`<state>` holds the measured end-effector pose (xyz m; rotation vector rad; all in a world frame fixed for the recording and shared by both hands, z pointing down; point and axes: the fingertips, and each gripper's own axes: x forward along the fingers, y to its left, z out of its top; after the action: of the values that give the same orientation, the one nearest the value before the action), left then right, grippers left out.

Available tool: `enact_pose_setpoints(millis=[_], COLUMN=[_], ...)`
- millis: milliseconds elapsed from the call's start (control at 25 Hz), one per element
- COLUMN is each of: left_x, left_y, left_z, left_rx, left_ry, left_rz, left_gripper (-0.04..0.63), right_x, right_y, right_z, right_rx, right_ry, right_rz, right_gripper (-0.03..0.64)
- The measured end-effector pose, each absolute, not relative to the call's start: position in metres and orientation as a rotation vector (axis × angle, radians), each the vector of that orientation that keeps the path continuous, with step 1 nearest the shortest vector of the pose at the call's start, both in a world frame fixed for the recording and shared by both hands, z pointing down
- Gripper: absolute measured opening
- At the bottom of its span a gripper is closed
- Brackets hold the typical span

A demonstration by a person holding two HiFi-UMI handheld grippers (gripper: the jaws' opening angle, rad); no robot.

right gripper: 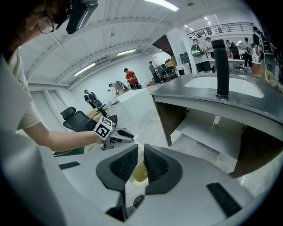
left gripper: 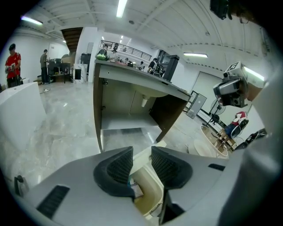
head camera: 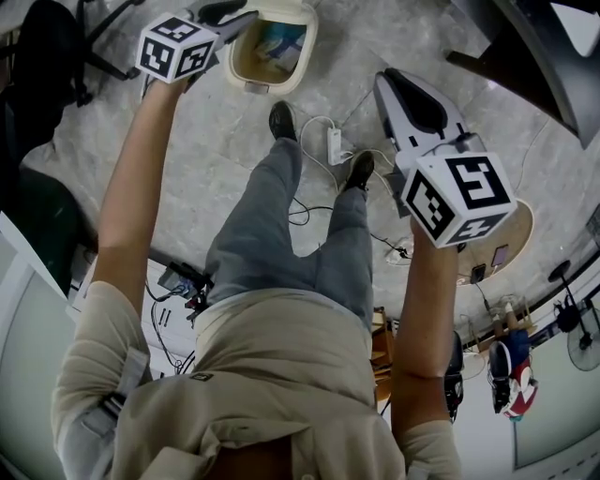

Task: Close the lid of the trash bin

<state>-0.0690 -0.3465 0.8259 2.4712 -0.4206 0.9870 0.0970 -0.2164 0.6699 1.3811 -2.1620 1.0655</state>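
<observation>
R tool (head camera: 401,82) hangs nearest, jaws a narrow slit apart, empty, well off the bin's 4 o'clock. L tool (head camera: 228,21), jaws a small gap apart, also empty, is by the rim at 9 o'clock. Trash bin (head camera: 307,42) stands open on the floor, 12 o'clock of the shoes (head camera: 282,120). Best: get L tool behind the lid (can't make it out clearly), tip it down slowly. No grip needed.

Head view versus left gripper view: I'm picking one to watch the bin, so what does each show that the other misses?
Only the head view shows the person's shoes, the power strip on the floor and the right tongs. Only the left gripper view shows the counter and a person in red far behind. Both show the open trash bin and the left tongs.
</observation>
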Motion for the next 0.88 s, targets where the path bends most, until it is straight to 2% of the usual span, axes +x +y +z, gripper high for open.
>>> enact_pose_setpoints(millis=[360,440,880], left_x=[-0.093,-0.1,-0.124], left_y=[-0.306,-0.296,-0.246], left_z=[0.842,0.851,0.914], left_rx=[2.397,2.364,2.201], left_ry=[-0.387,-0.38,-0.359], left_rz=[0.991,0.997,1.058], left_gripper=[0.123,0.098,0.081], right_x=[0.083,0.08,0.077], right_y=[-0.216,-0.218,-0.219], right_z=[0.678,0.68,0.703], right_rx=[1.336,1.328,1.29], right_ry=[-2.162,-2.163,-2.143], right_rz=[1.079,1.082,1.113], right_gripper=[0.028,0.028,0.028])
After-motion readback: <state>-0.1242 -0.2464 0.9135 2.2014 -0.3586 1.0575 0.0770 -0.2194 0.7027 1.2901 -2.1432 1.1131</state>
